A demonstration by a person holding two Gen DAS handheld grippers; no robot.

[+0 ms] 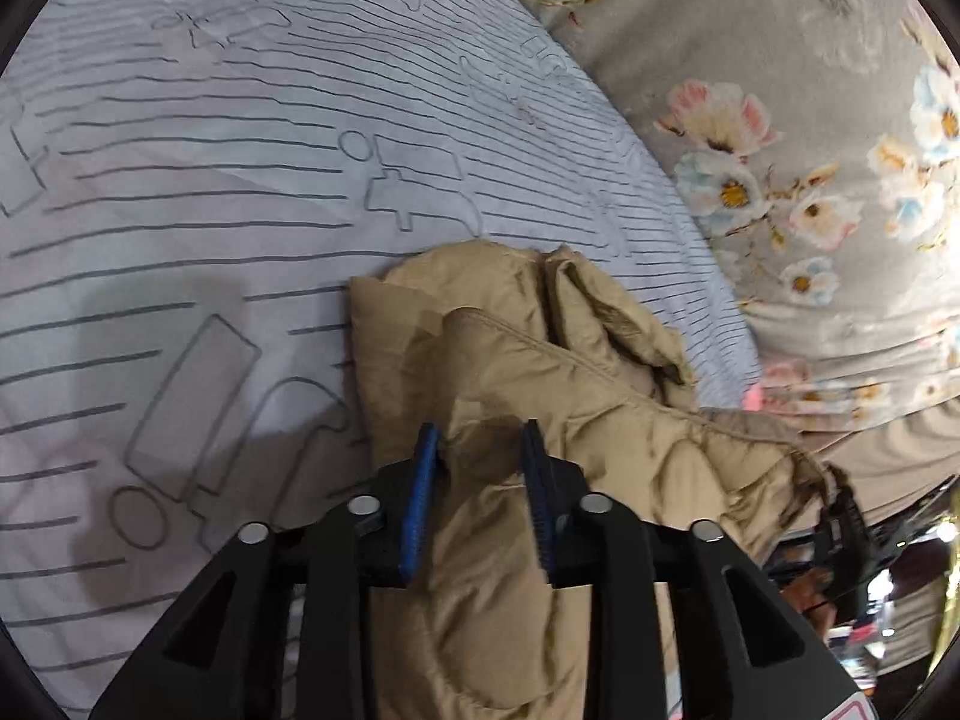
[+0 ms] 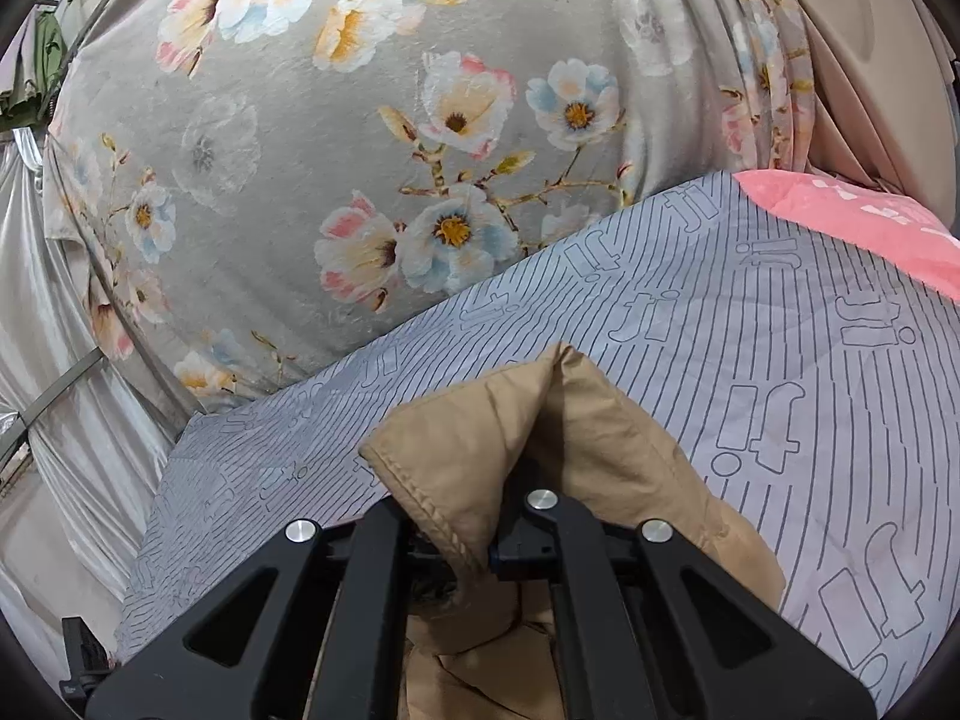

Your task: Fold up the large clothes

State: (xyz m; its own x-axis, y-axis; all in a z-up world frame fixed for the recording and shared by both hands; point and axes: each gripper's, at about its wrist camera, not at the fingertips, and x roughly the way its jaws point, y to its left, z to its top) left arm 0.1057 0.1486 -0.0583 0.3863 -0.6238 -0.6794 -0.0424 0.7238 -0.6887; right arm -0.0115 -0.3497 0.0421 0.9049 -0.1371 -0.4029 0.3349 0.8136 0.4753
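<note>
Striped sheet (image 1: 210, 192) is carrying a tan jacket (image 1: 510, 360), bunched and only partly folded.
Left gripper (image 1: 480, 450) is straddling it, jaws apart; right gripper (image 2: 456, 546) is pinching its hem. Folding is remaining.

a grey striped bedsheet (image 2: 750, 324) covered the bed. a grey floral blanket (image 2: 336, 138) lay bunched at its 12 o'clock side, a pink cloth (image 2: 864, 222) at 2 o'clock, and pale shiny curtains (image 2: 72, 420) hung at 9 o'clock.
</note>
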